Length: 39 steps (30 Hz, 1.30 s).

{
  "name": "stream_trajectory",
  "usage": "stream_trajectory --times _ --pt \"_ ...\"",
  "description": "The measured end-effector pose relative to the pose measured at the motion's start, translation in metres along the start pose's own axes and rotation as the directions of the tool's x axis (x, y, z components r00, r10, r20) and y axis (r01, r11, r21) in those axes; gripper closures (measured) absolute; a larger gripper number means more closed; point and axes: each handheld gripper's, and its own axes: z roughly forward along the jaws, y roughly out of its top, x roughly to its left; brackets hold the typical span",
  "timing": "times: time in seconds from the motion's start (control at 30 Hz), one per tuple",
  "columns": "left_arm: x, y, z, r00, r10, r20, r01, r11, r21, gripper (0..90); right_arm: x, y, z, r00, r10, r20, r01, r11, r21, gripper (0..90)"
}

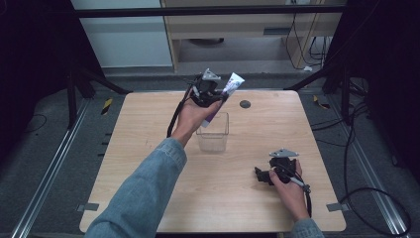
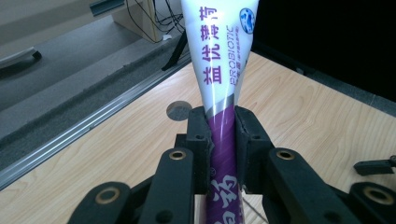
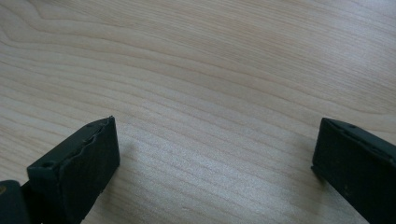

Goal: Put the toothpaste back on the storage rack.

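White-purple tube (image 2: 219,88) tilted above clear cup (image 1: 213,134)

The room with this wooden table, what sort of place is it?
Probably a lab or recording workshop: dark curtains flank the wooden table, floor rails and loose cables run beside it, and hand-held grippers work there.

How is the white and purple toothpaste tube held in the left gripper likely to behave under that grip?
The white and purple toothpaste tube probably dents: the left gripper pinches its narrower purple section. It likely stays fairly stiff, since it stands straight above the jaws. Its glossy skin may slip if the grip loosens over the clear plastic container.
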Motion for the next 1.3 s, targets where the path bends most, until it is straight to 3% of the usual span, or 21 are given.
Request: stream_trajectory --times 0.3,1.3 --pt "0.008 -0.010 0.006 0.9998 -0.021 0.004 0.021 0.9998 -0.002 77.5 0.000 0.000 0.000 1.0000 -0.002 0.001 0.002 1.000 0.000 0.8" --pt "0.005 -0.027 0.005 1.0000 0.003 -0.004 -0.003 0.9999 0.013 77.8 0.000 0.000 0.000 1.0000 0.000 0.000 0.000 1.000 0.000 0.8"
